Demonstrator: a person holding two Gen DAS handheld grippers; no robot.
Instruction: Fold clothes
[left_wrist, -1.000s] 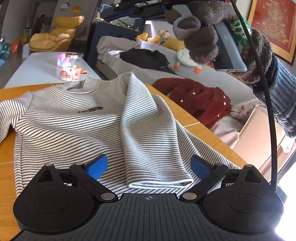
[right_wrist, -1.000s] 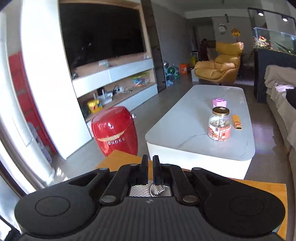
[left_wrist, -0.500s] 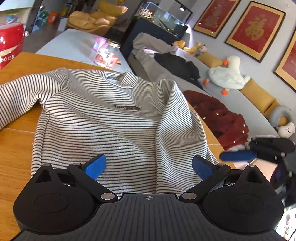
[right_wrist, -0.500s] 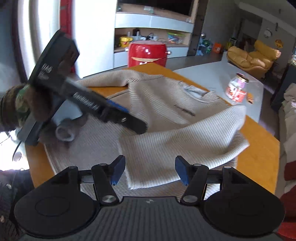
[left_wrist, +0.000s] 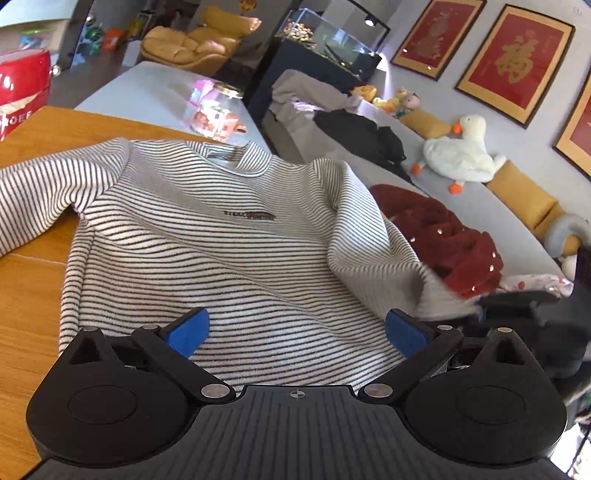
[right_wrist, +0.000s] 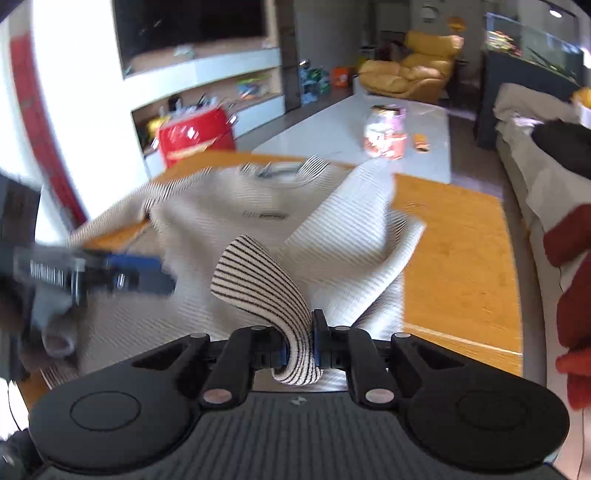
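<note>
A striped sweatshirt (left_wrist: 207, 236) lies spread on the wooden worktop (left_wrist: 26, 295), one sleeve folded across its front. The right hand-held gripper (right_wrist: 300, 345) is clamped on that sleeve's cuff (right_wrist: 258, 284), while the left hand-held gripper (left_wrist: 295, 330) hovers spread wide above the hem. Behind, a glass jar (left_wrist: 216, 110) holds blurred contents that cannot be made out.

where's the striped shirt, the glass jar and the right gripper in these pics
striped shirt (left_wrist: 236, 258): left wrist view, on its chest below the small logo
glass jar (left_wrist: 214, 114): left wrist view, on its labelled body
right gripper (right_wrist: 300, 338): right wrist view, between its fingertips, shut on a striped fold
</note>
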